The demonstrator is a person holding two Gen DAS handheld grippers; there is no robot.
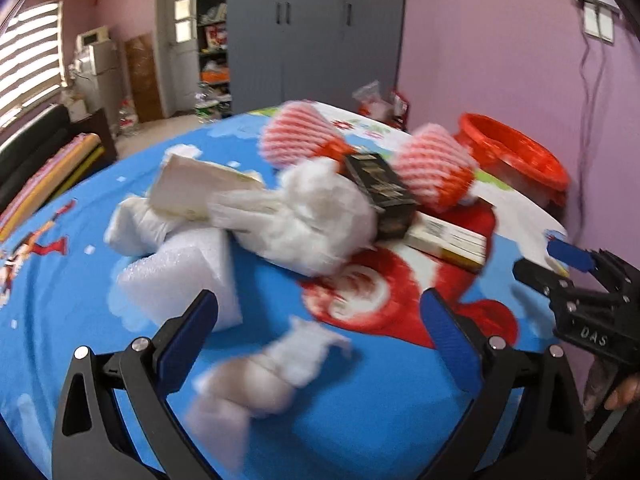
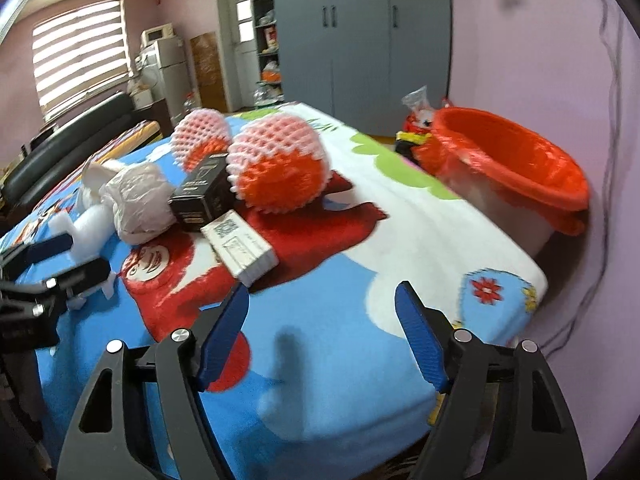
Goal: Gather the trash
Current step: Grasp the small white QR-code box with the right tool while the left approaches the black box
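Where the trash is heaped at the middle of the cartoon-print blanket (image 2: 328, 320), a crumpled white bag (image 2: 138, 200), a black box (image 2: 202, 196), a white carton (image 2: 240, 246) and two foam fruit nets (image 2: 276, 168) are found touching one another, with white foam pieces (image 1: 180, 280) just beside them. Both the left gripper (image 1: 320, 320) and the right gripper (image 2: 320, 320) are held above the blanket with jaws apart and nothing between them. An orange-lined bin (image 2: 516, 168) is located beyond the blanket's far right edge, against the pink wall (image 2: 520, 40).
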